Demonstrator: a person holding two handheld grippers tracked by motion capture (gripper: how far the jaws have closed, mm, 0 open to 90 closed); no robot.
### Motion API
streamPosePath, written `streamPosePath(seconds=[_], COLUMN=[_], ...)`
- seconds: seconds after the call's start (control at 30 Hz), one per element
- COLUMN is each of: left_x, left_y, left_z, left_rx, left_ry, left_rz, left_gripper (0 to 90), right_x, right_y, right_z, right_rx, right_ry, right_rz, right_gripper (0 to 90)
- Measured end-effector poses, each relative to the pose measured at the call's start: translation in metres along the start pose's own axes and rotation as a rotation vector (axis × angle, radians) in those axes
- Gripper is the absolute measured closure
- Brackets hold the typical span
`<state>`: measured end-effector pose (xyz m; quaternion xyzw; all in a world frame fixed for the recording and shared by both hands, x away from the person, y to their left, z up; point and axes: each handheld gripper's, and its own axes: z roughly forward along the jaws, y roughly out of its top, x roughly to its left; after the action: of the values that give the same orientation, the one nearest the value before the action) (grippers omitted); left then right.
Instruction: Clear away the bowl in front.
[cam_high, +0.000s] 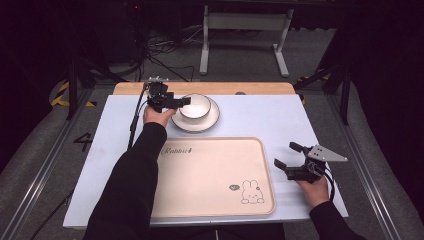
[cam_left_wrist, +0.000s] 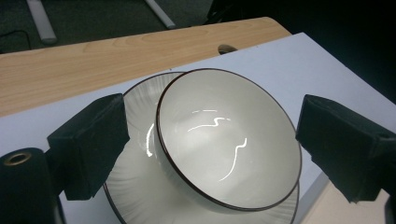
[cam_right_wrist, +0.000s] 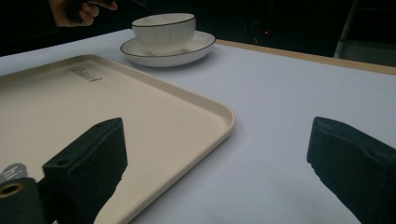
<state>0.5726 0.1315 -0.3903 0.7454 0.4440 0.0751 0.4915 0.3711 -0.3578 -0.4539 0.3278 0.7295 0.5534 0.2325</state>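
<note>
Bowl (cam_high: 195, 106) on plate (cam_high: 212, 120) blocks far side; tray (cam_high: 210, 175) flat, passable.

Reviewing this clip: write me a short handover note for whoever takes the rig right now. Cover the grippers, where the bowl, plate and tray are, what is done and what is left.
Left gripper: open, jaws either side of the bowl, not pressing on it as far as the frames show.
Right gripper: open, empty, over the white mat just right of the tray.
Things: the bowl sits on the plate at the far side of the table; the tray is nearer the person and bare.
Done: left gripper brought to the bowl.
Left: probably close on the bowl and lift it, perhaps to the tray; the plate is untouched.
</note>
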Motion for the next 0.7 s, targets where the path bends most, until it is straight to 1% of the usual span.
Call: streamPosePath(seconds=[0.1, 0.13, 0.17, 0.2, 0.27, 0.3, 0.5, 0.63, 0.7], left_x=[0.002, 0.002, 0.002, 0.002, 0.003, 0.003, 0.004, 0.007, 0.008], left_y=[-0.001, -0.001, -0.001, -0.002, -0.002, -0.003, -0.005, -0.007, -0.008], left_z=[0.007, 0.009, 0.009, 0.012, 0.017, 0.019, 0.03, 0.035, 0.037], left_rx=[0.024, 0.031, 0.031, 0.041, 0.061, 0.072, 0.112, 0.132, 0.145], left_ry=[0.019, 0.033, 0.033, 0.051, 0.053, 0.062, 0.074, 0.099, 0.108], left_rz=[-0.012, -0.018, -0.018, -0.021, -0.031, -0.034, -0.06, -0.085, -0.11], left_gripper=[10.2, 10.1, 10.4, 10.4, 11.1, 11.1, 13.1, 16.0, 17.6], right_x=[0.0, 0.0, 0.001, 0.001, 0.001, 0.001, 0.002, 0.003, 0.003], right_y=[0.0, 0.0, 0.0, 0.0, 0.0, 0.0, 0.0, 0.0, 0.0], right_z=[0.0, 0.0, 0.0, 0.0, 0.0, 0.0, 0.0, 0.0, 0.0], right_rx=[-0.001, -0.001, 0.001, 0.001, 0.0, 0.0, -0.001, -0.001, -0.002], right_ry=[0.0, -0.001, -0.003, -0.003, -0.005, -0.006, -0.009, -0.013, -0.012], right_rz=[-0.003, -0.004, -0.004, -0.004, -0.01, -0.012, -0.018, -0.022, -0.025], right_gripper=[5.4, 5.4, 5.4, 5.4, 5.3, 5.3, 5.1, 5.1, 5.1])
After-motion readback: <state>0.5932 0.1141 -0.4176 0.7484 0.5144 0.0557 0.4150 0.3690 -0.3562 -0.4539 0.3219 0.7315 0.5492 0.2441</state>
